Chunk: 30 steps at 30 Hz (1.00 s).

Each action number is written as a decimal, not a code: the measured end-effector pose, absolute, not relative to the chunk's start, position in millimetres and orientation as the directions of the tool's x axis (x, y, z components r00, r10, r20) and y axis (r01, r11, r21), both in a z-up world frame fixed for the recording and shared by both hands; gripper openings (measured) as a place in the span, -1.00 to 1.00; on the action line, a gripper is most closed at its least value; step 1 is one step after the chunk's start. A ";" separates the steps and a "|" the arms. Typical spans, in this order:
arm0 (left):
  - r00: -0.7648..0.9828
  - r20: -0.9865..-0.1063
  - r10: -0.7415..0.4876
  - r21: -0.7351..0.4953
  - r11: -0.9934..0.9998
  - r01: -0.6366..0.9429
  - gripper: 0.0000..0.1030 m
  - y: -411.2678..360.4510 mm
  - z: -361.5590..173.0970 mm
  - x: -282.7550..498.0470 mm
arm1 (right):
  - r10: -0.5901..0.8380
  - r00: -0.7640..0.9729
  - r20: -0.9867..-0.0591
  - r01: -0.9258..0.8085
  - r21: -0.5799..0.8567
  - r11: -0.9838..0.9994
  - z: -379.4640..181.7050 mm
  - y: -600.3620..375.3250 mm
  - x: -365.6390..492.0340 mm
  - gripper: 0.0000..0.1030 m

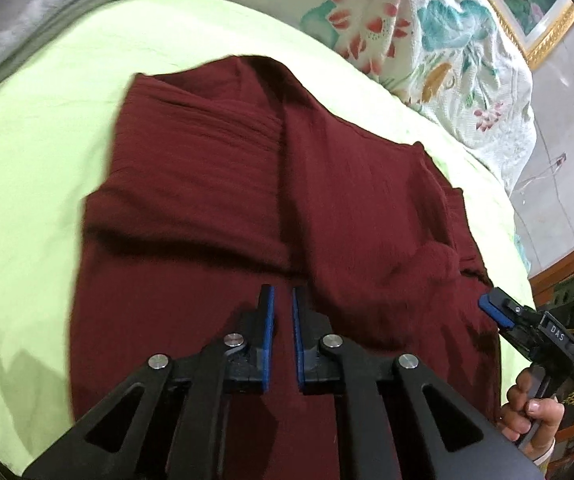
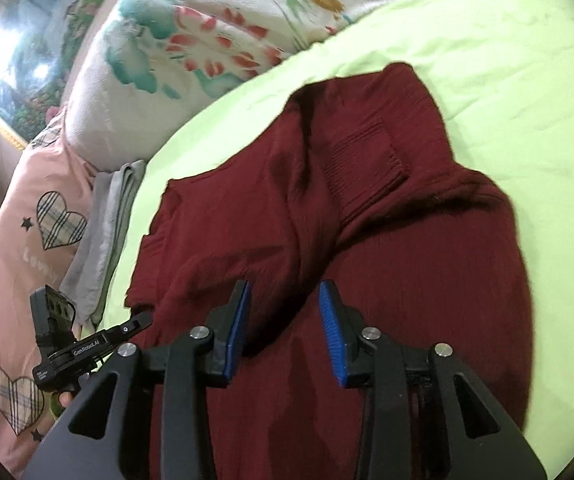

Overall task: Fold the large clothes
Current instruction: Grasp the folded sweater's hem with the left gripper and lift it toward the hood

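Note:
A dark red knitted sweater (image 1: 207, 180) (image 2: 367, 220) lies partly folded on a lime green bed sheet (image 1: 47, 140) (image 2: 487, 60), with its ribbed sleeves laid across the body. My left gripper (image 1: 283, 292) hovers over the sweater's near part; its blue pads stand a narrow gap apart with nothing between them. My right gripper (image 2: 285, 288) is open wider above the cloth and also holds nothing. In the left wrist view the right gripper (image 1: 491, 304) sits at the sweater's right edge, held by a hand (image 1: 527, 412). The left gripper (image 2: 139, 320) shows at the sweater's left edge in the right wrist view.
A floral quilt (image 1: 427, 32) (image 2: 191, 40) is bunched along the far side of the bed. A folded grey cloth (image 1: 47, 8) (image 2: 103, 232) lies beside the sheet. A pink pillow with hearts (image 2: 19, 240) and a gold-framed picture (image 1: 527, 8) border the bed.

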<state>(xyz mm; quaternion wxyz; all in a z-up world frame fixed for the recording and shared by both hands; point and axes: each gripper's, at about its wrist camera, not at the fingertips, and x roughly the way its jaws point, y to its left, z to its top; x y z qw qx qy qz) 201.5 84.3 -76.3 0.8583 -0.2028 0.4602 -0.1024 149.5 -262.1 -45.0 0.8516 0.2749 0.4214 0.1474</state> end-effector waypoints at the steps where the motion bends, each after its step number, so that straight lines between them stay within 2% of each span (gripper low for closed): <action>1: 0.563 -0.741 -0.366 -0.453 0.891 -0.016 -0.70 90.8 -74.8 190.4 | 0.477 0.609 -0.634 -0.019 0.590 0.807 -42.3 -265.0 139.6 -0.18; 3: 0.574 -0.737 -0.358 -0.454 0.890 -0.027 -0.54 101.8 -72.9 169.2 | 0.467 0.616 -0.634 -0.006 0.589 0.808 -41.2 -270.9 123.9 -0.15; 5: 0.578 -0.739 -0.347 -0.449 0.893 -0.037 -0.25 111.6 -73.2 150.1 | 0.456 0.624 -0.634 0.013 0.591 0.806 -42.1 -280.3 104.8 -0.15; 8: 0.572 -0.748 -0.336 -0.442 0.895 -0.052 -0.09 127.4 -79.4 120.3 | 0.422 0.636 -0.646 0.043 0.575 0.817 -42.8 -293.5 75.6 -0.15; 15: 0.554 -0.742 -0.377 -0.475 0.879 -0.040 -0.03 151.7 -96.5 65.6 | 0.340 0.654 -0.676 0.121 0.537 0.835 -43.8 -330.1 25.6 -0.12; 19: 0.545 -0.753 -0.369 -0.439 0.898 0.002 0.10 146.9 -94.5 44.5 | 0.333 0.630 -0.701 0.137 0.523 0.841 -51.7 -341.0 8.0 -0.11; 22: 0.535 -0.776 -0.335 -0.399 0.917 -0.005 0.15 147.3 -96.6 30.0 | 0.383 0.587 -0.714 0.114 0.541 0.833 -63.2 -340.6 -3.2 -0.11; 25: 0.516 -0.773 -0.370 -0.438 0.899 -0.011 0.14 154.3 -104.1 20.9 | 0.462 0.564 -0.684 0.051 0.588 0.807 -70.3 -335.4 -15.9 -0.11; 30: 0.494 -0.741 -0.454 -0.509 0.860 0.028 0.15 149.2 -106.6 12.3 | 0.628 0.542 -0.559 -0.024 0.737 0.676 -81.1 -329.1 -20.9 -0.11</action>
